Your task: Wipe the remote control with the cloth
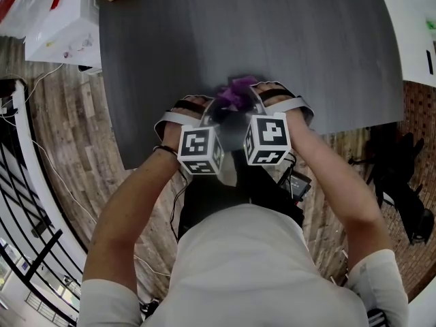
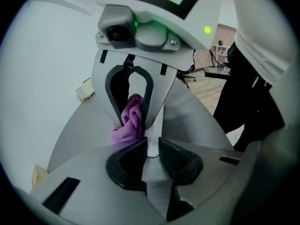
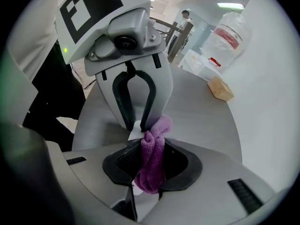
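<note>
- purple cloth is hanging bunched between the jaws of the right gripper, which are pinching it in a narrow grip, with a fold spilling out past the tips.
- the left gripper is also standing narrow, its pads pressing on the near end of the remote, a thin pale slab that is showing only its edge.
- both grippers are hovering close together just over the near edge of the grey table; from above the hands are covering the remote, and i cannot tell whether its far end is resting on the table.
- the two grippers are facing each other almost tip to tip, and the remote's long axis is running straight out from the left jaws toward the right jaws.
- that is putting the cloth right at the remote's far end, just beside it and seemingly touching it on one side.
- to my eye the right hand is the working one: the wipe is calling for the cloth to be dragged along that axis toward the left gripper and back, with the left only steadying.
- since the remote is being gripped at one end alone, i am judging that hard pressure at the free end could lever it out of the left jaws.
</note>
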